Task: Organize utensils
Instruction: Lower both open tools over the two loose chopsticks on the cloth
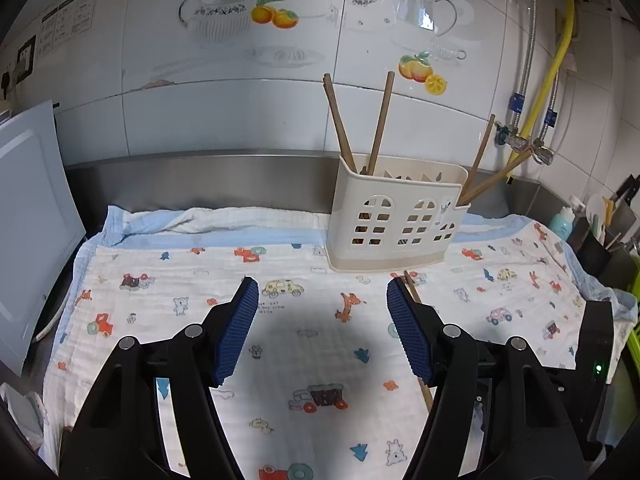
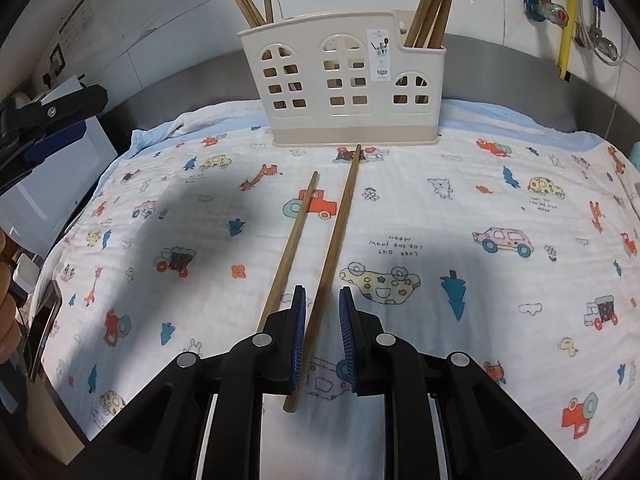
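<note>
A cream utensil holder [image 2: 344, 80] with window cut-outs stands at the back of a cartoon-print cloth [image 2: 480, 200]. Several wooden chopsticks stand in its end compartments. Two more chopsticks lie on the cloth in front of it. The longer chopstick [image 2: 340, 224] runs between the pads of my right gripper [image 2: 322, 292], whose jaws are narrowly apart and do not press it. The shorter chopstick [image 2: 294, 232] lies just left of that gripper. My left gripper [image 1: 322, 286] hovers wide open over the cloth, left of the holder [image 1: 396, 220], with nothing between its fingers.
A white board [image 1: 32, 220] leans at the left. Pipes and a yellow hose [image 1: 556, 64] run down the tiled wall at the right, above a teal bottle [image 1: 562, 220]. A person's hand [image 2: 6, 280] and a phone [image 2: 44, 320] sit at the left edge.
</note>
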A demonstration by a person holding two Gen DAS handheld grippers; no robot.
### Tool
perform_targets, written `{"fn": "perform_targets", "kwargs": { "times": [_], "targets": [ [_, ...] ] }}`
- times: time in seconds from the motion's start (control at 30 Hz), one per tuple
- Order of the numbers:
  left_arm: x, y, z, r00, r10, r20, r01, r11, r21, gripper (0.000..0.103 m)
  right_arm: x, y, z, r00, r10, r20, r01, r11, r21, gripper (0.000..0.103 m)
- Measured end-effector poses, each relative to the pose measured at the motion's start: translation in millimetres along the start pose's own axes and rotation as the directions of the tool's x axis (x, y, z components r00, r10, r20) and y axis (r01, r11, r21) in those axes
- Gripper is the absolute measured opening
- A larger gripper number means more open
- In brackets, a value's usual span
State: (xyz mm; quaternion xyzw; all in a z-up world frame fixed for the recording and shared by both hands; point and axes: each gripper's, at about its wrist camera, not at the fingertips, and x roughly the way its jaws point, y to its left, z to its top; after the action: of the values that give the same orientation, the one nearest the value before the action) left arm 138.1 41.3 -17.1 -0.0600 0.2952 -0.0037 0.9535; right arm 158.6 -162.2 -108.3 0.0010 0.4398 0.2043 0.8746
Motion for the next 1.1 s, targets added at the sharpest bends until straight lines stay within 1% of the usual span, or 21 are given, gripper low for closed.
{"fn": "perform_targets", "kwargs": {
  "times": [0.5,0.87,1.03,1.1],
  "targets": [
    [5,6,-6,1.0,-0.001,-0.018,0.001,1.0,-0.023,0.067,19,-2,-1,0.999,-0.01,-0.042,0.011,1.0,0.017,0.017],
    [7,8,-8,1.0,-0.003,-0.028,0.002,0.999,-0.032,0.067,23,5,0,0.998,-0.052,-0.042,0.051,0.998,-0.019,0.016],
    [9,8,-12,0.999,-0.003,-0.037,0.002,0.999,-0.038,0.067,23,5,0,0.997,-0.063,-0.042,0.062,0.998,-0.033,0.009],
    [9,7,-13,0.999,-0.003,-0.041,0.001,0.999,-0.04,0.067,23,4,0,0.997,-0.061,-0.041,0.06,0.998,-0.032,0.009]
  ]
}}
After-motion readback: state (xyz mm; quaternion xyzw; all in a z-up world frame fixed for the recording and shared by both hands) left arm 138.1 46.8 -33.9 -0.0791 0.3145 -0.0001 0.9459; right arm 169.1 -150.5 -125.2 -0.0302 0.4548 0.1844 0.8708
